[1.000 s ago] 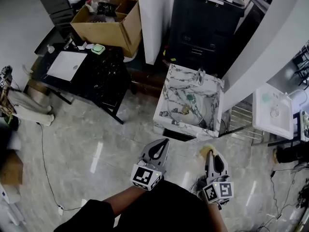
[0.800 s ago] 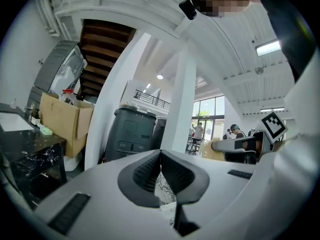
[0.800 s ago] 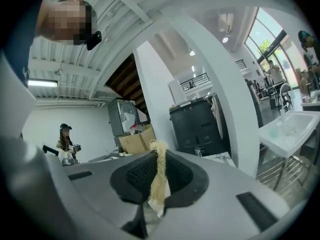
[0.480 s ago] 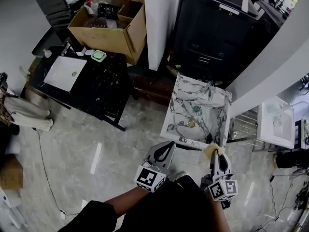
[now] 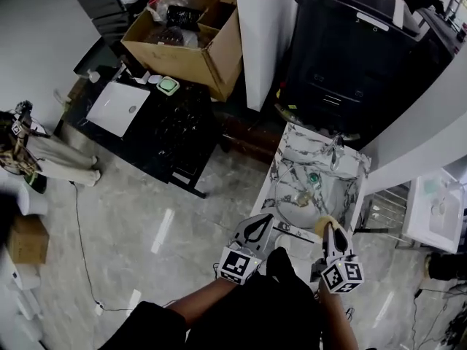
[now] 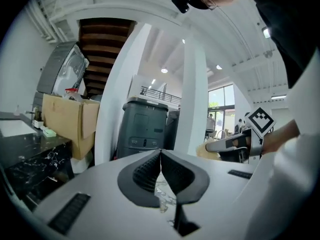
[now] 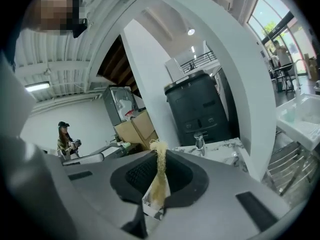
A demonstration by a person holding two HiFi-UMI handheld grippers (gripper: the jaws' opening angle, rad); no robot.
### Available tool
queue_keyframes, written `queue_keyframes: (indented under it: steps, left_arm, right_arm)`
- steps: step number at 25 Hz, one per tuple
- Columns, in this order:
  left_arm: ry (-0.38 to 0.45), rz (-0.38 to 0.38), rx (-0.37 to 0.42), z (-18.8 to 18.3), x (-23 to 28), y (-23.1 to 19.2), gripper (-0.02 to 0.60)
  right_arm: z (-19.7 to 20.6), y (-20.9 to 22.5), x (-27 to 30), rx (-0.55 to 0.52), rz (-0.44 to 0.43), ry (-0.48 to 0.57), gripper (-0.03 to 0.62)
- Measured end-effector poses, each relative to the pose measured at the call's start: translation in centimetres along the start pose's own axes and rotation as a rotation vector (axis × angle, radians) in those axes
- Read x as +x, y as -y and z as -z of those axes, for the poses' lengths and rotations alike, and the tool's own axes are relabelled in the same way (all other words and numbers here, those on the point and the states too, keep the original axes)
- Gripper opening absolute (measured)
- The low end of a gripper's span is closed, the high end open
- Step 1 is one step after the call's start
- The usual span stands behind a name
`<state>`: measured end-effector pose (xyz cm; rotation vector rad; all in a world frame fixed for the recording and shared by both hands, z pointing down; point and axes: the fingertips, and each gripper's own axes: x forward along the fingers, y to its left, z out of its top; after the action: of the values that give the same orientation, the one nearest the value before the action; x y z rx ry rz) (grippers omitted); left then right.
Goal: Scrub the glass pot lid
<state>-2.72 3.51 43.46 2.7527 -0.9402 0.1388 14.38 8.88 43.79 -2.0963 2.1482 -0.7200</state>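
Left gripper [image 5: 264, 220]: your left tool is closed, its ribbed pads pressed together at the tips with nothing between them. It sits low in the head view, pointing toward 1 o'clock at the near edge of the sink.

Right gripper [image 5: 327, 232]: your right tool is clamped on a yellowish scrubber [image 7: 159, 176]. The fibrous pad stands on edge between the jaws and sticks out past their tips. This tool points toward 12 o'clock, with the scrubber over the near rim of the sink.

Sink [image 5: 290, 143]: a white marble unit with dark veins stands right in front of you at 12 o'clock. Its faucet [image 5: 336, 150] is at the far edge.

Glass lid [image 5: 303, 197]: a round, clear shape with a small brass-coloured knob lies down in the basin. It is at about 11 o'clock from your right gripper and apart from both tools. Its outline is hard to trace against the marble.

Green piece [image 5: 312, 176]: it sits in the basin just beyond the lid; you cannot tell what it is.

Dark cabinet [image 5: 350, 64]: it stands behind the sink at 12 o'clock.

White pillar [image 5: 266, 28]: it rises at 11 o'clock, beside the cabinet.

Black table [image 5: 164, 133]: it stands at 10 o'clock, with a white basin [image 5: 117, 108] on its left part.

Cardboard box [image 5: 193, 39]: it is open, beyond the table.

Person [image 5: 22, 148]: stands at 9 o'clock, well apart from you.
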Motion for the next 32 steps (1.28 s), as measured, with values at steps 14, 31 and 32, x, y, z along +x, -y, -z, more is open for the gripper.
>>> queue_keyframes:
  steps: [14,31,32]
  left_arm:
    - [-0.1,-0.179,-0.06,4.2,8.0,-2.2,0.015]
    - [-0.147,-0.262,-0.162,8.8,11.5,-4.6,0.016]
    - [-0.151,-0.266,-0.171,9.2,11.7,-4.9,0.015]
  right_arm:
    - [8.3,3.6,10.4,-0.152,-0.383,-0.356,0.058]
    - [19.8,4.9,17.2,-0.277,-0.602,-0.67,0.058]
    - [20.7,4.9,17.6,-0.279,-0.619,-0.696,0.058]
